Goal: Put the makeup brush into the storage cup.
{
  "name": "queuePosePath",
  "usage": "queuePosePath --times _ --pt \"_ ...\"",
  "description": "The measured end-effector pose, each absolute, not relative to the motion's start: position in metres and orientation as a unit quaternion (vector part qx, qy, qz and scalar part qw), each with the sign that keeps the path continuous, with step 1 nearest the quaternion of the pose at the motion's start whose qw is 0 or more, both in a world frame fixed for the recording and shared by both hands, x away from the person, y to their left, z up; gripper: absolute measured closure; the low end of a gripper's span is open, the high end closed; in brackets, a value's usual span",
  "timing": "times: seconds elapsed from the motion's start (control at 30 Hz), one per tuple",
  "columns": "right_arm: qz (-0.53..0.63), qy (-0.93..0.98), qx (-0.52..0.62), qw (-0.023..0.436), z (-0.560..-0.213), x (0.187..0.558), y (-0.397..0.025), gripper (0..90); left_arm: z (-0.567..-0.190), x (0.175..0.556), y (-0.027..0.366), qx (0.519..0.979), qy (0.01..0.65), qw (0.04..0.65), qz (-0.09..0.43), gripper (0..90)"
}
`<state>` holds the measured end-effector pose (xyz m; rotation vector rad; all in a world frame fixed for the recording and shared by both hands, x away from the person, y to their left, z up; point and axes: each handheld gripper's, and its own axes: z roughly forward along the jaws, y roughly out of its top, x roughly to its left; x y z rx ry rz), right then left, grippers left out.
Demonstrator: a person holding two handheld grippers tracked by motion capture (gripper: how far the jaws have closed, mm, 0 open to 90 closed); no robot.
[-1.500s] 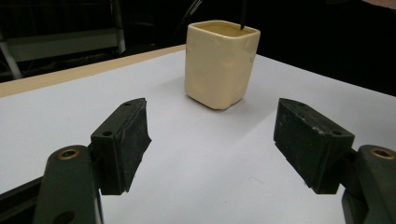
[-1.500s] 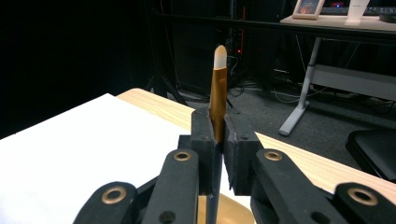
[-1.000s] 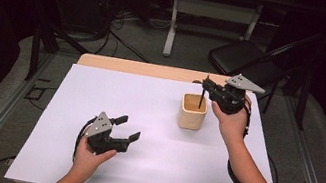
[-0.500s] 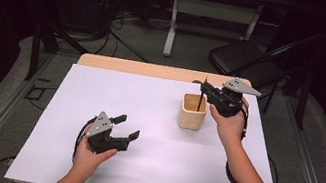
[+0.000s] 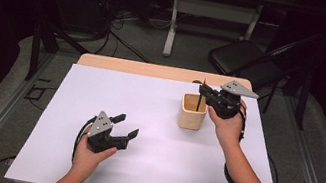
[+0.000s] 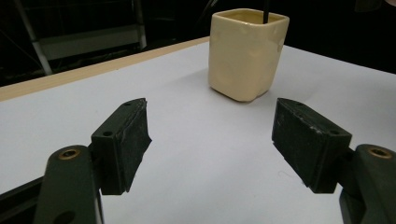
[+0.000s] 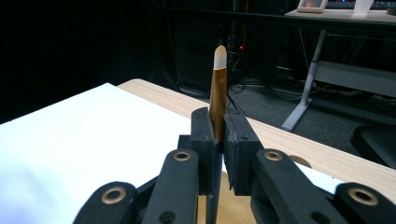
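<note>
White table (image 5: 147,170): rt tool (image 7: 218,140) view shows pen (image 7: 218,93) clamped.

No writing, label, brand, number or sign can be read in any of the views. The cream cup (image 6: 247,51) has plain sides with no print, the thin stick (image 7: 218,93) clamped in the right gripper (image 7: 218,135) carries no marking, and the white sheet on the worktop (image 5: 146,119) is blank. The black pads of the left gripper (image 6: 215,140) and the grey plates on top of both grippers bear no lettering. The framed item on the far desk is too small and blurred to read
</note>
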<state>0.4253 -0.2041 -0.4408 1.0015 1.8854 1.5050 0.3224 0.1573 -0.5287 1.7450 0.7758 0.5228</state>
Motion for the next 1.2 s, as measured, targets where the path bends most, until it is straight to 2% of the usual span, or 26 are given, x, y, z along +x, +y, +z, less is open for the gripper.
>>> queuePosePath --times 0.57,0.9,1.2 --pt "0.559 0.693 0.374 0.259 -0.453 0.425 -0.205 83.1 -0.525 0.319 0.155 0.735 0.321 0.56 0.208 27.1" --pt "0.561 0.691 0.372 0.264 -0.458 0.424 -0.206 82.4 -0.523 0.32 0.157 0.726 0.332 0.562 0.216 19.4" --pt "0.56 0.692 0.373 0.261 -0.468 0.422 -0.205 83.3 -0.524 0.321 0.158 0.724 0.336 0.563 0.213 19.2"
